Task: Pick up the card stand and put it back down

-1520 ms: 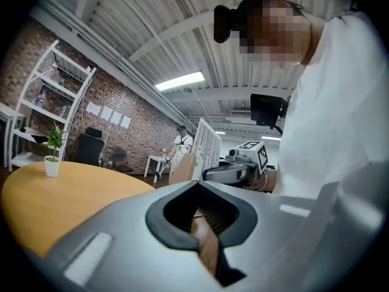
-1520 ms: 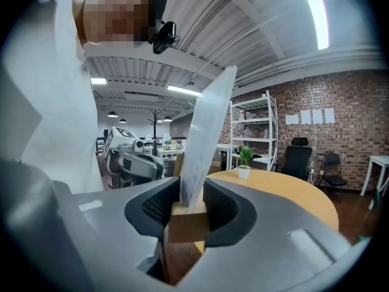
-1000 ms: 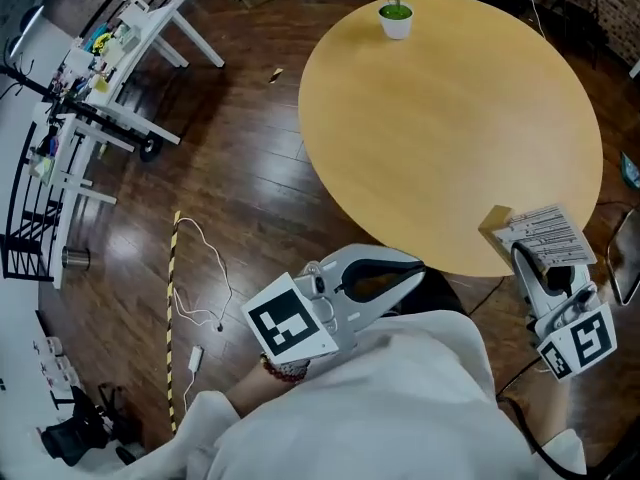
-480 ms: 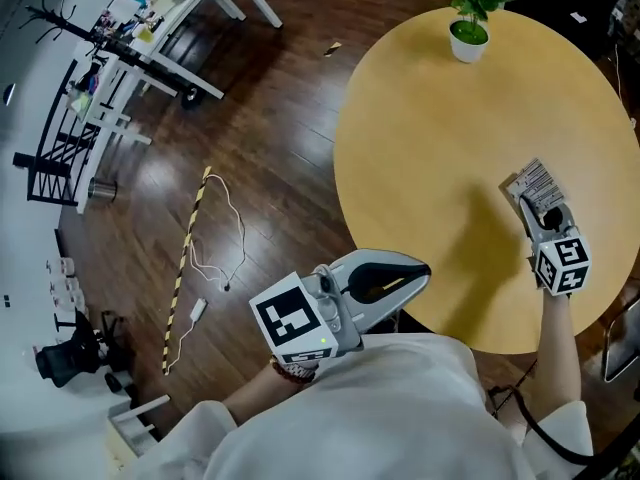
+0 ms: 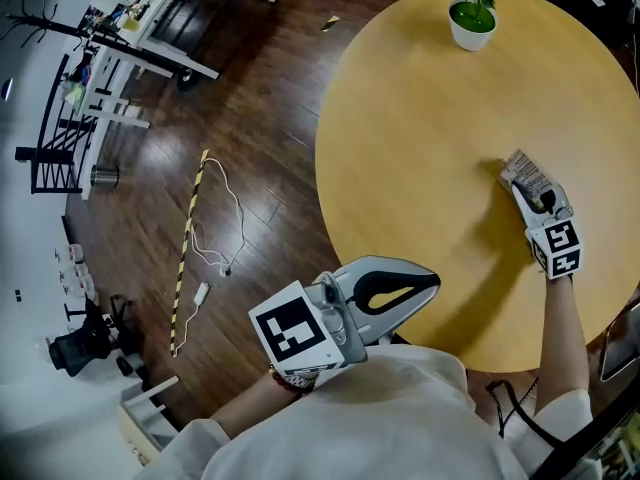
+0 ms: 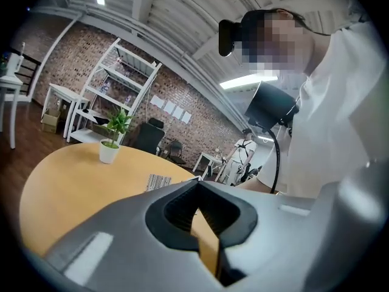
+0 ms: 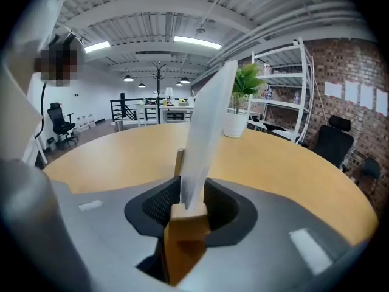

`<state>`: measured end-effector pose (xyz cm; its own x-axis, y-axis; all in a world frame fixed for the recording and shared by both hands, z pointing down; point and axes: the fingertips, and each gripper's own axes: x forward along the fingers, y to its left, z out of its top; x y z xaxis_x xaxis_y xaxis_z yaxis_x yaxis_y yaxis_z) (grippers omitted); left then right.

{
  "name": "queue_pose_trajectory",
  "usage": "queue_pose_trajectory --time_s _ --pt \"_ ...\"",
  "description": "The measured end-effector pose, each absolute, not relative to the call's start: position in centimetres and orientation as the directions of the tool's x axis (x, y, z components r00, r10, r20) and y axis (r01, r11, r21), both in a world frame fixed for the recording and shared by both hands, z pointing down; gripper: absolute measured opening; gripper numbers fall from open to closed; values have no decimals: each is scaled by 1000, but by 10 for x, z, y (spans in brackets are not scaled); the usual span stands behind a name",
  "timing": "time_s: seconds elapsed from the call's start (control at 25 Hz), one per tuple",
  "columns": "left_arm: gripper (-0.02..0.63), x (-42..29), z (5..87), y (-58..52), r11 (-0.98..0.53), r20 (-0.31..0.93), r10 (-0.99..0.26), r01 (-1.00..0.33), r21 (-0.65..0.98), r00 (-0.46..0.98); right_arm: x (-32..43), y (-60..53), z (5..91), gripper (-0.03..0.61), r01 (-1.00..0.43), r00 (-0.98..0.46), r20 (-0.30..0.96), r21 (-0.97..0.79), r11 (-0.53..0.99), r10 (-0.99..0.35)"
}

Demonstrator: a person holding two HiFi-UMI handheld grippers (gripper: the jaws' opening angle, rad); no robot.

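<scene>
Left gripper (image 5: pixel 428 286): jaws together, holding nothing, at the table's near edge.
Table (image 5: pixel 420 118): round, pale wood.
Card stand (image 7: pixel 185 236): over the table's right side, white card upright.
Right gripper (image 5: pixel 527 193): jaws clamped on the stand's wooden base.
Progress: the pick-up looks done. I cannot tell if the base touches the table. Setting down and release are left.
Writing: the card has printed lines, too small to read.

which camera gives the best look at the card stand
Right gripper view: the card stand fills the middle, clamped in the right gripper. Head view shows it small; left gripper view, only its distant card.
</scene>
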<state>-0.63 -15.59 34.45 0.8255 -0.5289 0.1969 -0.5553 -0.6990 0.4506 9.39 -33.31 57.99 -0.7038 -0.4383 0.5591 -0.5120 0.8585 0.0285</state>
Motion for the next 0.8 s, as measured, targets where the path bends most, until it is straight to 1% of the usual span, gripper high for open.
queue_pose_trajectory --time_s 0.2,0.28,0.44,0.56,0.64,0.68,0.8 --pt "-8 -7 358 -156 -673 211 -527 -556 487 823 91 -330 588 131 -471 -706 581 41 881 -405" --pt "-8 -6 366 -160 -666 226 -528 -565 488 818 94 -333 587 217 -489 -685 587 69 870 -431" --pt "-8 -3 374 -164 -662 213 -524 -552 507 825 126 -328 587 271 -598 -624 587 66 799 -516" --pt "-8 -4 371 -156 -668 193 -526 -543 509 828 177 -307 581 278 -748 -525 580 35 663 -623" --pt "-8 -9 370 -151 -680 179 -528 -539 498 830 200 -278 575 277 -807 -492 576 -20 590 -653" --pt "-8 -14 370 -146 -684 174 -528 -537 493 831 203 -260 569 275 -812 -503 570 -54 582 -649" --pt "-8 -28 373 -124 -698 167 -521 -530 482 837 184 -199 536 269 -778 -573 524 -106 619 -630"
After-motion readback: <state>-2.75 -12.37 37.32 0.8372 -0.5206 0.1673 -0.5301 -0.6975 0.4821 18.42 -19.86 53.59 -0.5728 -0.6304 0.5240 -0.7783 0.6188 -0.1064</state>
